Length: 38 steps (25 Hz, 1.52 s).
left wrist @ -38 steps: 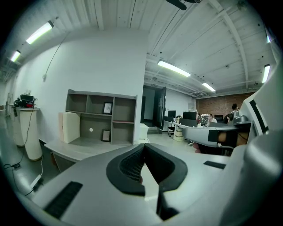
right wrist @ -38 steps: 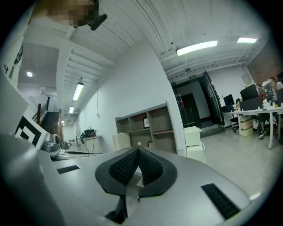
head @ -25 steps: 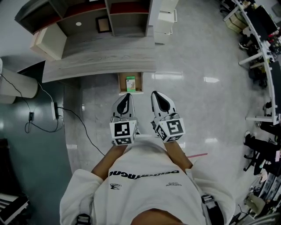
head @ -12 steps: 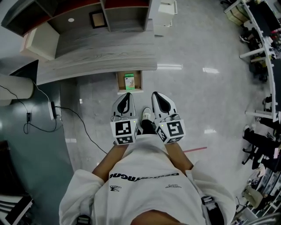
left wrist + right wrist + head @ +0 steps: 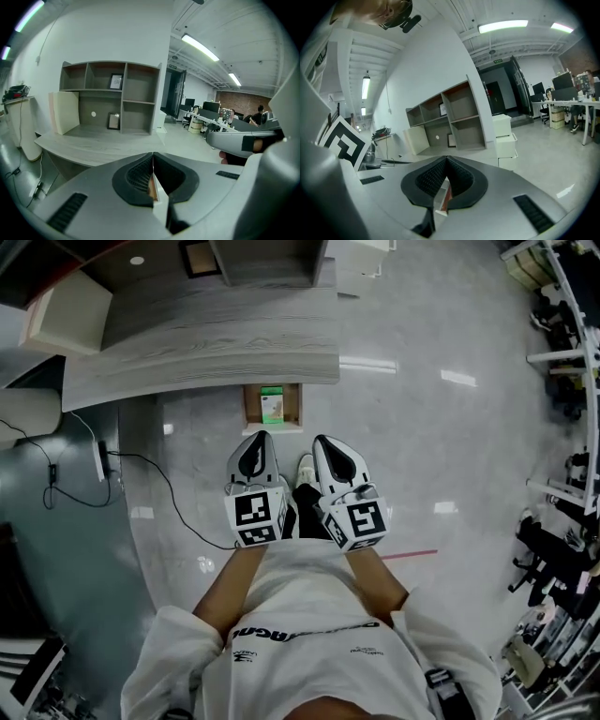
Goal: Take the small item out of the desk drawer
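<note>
A small green item [image 5: 273, 404] lies in the open wooden drawer [image 5: 251, 411] that sticks out from under the grey desk [image 5: 197, 352]. My left gripper [image 5: 253, 439] and right gripper [image 5: 323, 442] are held side by side just short of the drawer, pointing at it. Both are shut with nothing between the jaws. In the left gripper view the left gripper [image 5: 153, 154] has its jaws pressed together, with the desk [image 5: 93, 143] beyond and the right gripper's body [image 5: 243, 140] at the right edge. The right gripper [image 5: 446, 158] is likewise closed in its own view.
A grey shelf unit [image 5: 112, 98] with a picture frame [image 5: 113, 121] stands on the desk. White drawer cabinets [image 5: 504, 136] stand to its right. A black cable [image 5: 159, 484] and a power strip [image 5: 101, 461] lie on the floor at the left. Office desks and chairs [image 5: 562, 381] line the right side.
Both grippers have come down and drifted a little left in the head view, staying shut and side by side. The drawer and the green item have not moved.
</note>
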{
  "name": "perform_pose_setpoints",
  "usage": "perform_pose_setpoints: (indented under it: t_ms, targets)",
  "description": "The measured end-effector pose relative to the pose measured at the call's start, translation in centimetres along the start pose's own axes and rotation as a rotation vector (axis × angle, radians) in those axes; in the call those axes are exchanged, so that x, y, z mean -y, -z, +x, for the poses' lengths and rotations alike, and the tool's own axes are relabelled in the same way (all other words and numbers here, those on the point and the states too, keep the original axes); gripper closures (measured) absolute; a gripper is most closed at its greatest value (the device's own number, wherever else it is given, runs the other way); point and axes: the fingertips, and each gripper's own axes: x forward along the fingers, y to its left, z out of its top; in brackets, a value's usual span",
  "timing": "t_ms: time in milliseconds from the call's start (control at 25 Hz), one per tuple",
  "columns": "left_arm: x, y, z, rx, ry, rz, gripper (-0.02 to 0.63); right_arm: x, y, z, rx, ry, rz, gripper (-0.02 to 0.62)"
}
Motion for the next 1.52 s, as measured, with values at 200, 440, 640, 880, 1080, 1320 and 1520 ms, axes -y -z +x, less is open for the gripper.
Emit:
perform_pose_setpoints:
  t_ms: [200, 440, 640, 880, 1080, 1320, 1520]
  targets:
    - [-0.6, 2.6, 3.5, -0.054, -0.014, -0.008, 0.589, 1.8, 2.2, 1.9, -0.027, 0.007, -0.003, 0.565]
    - [-1.4, 5.1, 7.0, -0.079, -0.039, -0.007, 0.589, 3.7, 4.8, 3.4, -0.055, 0.023, 0.009, 0.565]
    - [-2.0, 7.1, 9.0, -0.106, -0.043, -0.027, 0.588, 4.2, 7.0, 4.3, -0.081, 0.024, 0.014, 0.565]
    - [-2.6, 9.4, 11.0, -0.146, -0.047, -0.043, 0.522, 4.6, 8.8, 5.4, -0.09, 0.023, 0.024, 0.565]
    - [-3.0, 11.6, 12.7, -0.192, -0.043, -0.062, 0.47, 5.2, 10.4, 6.2, -0.101, 0.02, 0.02, 0.565]
    - [-4.2, 15.6, 15.1, -0.245, -0.058, -0.127, 0.447, 5.6, 13.2, 7.1, -0.124, 0.018, 0.028, 0.565]
    - [-4.6, 18.3, 16.6, -0.285, -0.067, -0.132, 0.41, 6.1, 15.4, 7.5, -0.151, 0.03, 0.041, 0.565]
